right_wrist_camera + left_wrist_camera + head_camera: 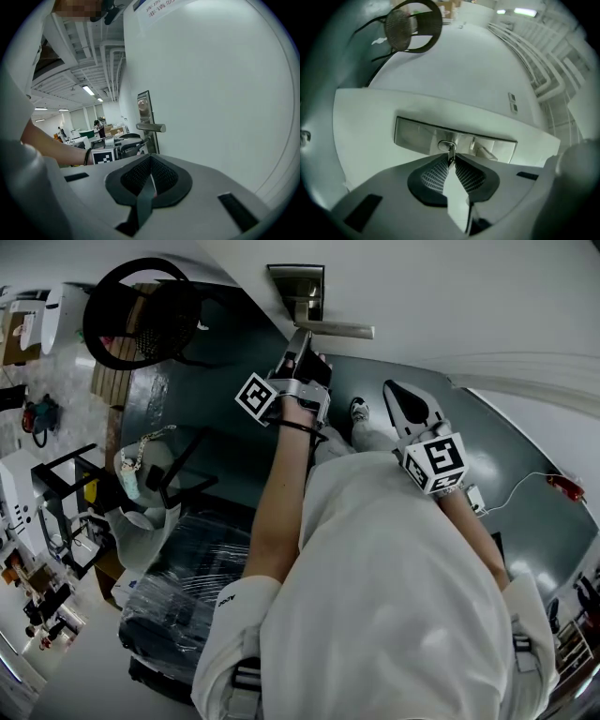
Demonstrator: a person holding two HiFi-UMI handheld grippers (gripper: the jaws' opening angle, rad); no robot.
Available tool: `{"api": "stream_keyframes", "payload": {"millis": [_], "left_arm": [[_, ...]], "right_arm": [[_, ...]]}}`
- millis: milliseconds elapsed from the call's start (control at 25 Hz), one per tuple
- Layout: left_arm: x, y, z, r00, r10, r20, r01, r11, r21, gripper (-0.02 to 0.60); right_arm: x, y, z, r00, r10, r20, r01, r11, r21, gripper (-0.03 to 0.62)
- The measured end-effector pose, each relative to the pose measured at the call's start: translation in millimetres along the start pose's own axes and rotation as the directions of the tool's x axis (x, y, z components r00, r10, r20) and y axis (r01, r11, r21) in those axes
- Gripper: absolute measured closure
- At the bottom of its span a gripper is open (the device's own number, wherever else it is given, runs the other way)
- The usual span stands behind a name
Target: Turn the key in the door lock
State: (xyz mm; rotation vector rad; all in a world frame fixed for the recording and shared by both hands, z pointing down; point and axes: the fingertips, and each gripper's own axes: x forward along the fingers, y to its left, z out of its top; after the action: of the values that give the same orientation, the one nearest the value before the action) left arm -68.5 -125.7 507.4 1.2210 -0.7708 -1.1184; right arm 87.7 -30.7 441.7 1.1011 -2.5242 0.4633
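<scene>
The steel lock plate sits on the white door. A small metal key sticks out of the round keyhole. My left gripper is shut on the key's head, with both mesh pads pinching it. In the head view the left gripper reaches in just under the lever handle. My right gripper hangs back from the door, shut with nothing in it. In the right gripper view its pads meet, and the handle and lock plate show to the left.
A black mesh chair stands left of the door. A plastic-wrapped black bundle lies by my left side. A white cable and a red object are on the dark floor at the right. My shoe is near the door.
</scene>
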Motion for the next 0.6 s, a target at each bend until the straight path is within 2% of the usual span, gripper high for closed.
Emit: {"api": "stream_keyframes", "payload": {"millis": [40, 120, 240, 320, 520, 600], "left_arm": [[-0.5, 1.0, 0.4, 1.000, -0.013, 0.010, 0.013, 0.999, -0.043, 0.535], [-0.5, 0.8, 0.3, 1.000, -0.022, 0.008, 0.023, 0.998, -0.050, 0.532], [0.3, -3.1, -0.7, 0.999, 0.004, -0.032, -0.002, 0.996, 0.090, 0.532], [0.5, -7.0, -1.8, 0.997, 0.030, -0.065, -0.017, 0.981, 0.195, 0.532], [-10.7, -12.9, -5.4, 0.988, 0.085, -0.126, -0.040, 0.946, 0.323, 0.532], [-20.0, -13.9, -5.7, 0.983, 0.126, -0.132, -0.065, 0.919, 0.390, 0.532]], "right_arm": [[0.6, 1.1, 0.1, 1.000, 0.002, 0.000, -0.002, 1.000, -0.001, 0.597], [1.8, 2.6, 0.8, 1.000, 0.004, 0.001, -0.004, 1.000, -0.002, 0.598], [3.0, 3.1, 2.9, 1.000, 0.001, 0.005, -0.001, 1.000, -0.003, 0.597], [3.7, 3.1, 4.9, 1.000, 0.001, 0.009, -0.001, 1.000, -0.003, 0.598], [7.7, 9.8, 11.9, 1.000, 0.028, 0.014, -0.027, 1.000, -0.016, 0.598], [11.3, 15.7, 14.2, 0.999, 0.050, 0.017, -0.049, 0.998, -0.028, 0.598]]}}
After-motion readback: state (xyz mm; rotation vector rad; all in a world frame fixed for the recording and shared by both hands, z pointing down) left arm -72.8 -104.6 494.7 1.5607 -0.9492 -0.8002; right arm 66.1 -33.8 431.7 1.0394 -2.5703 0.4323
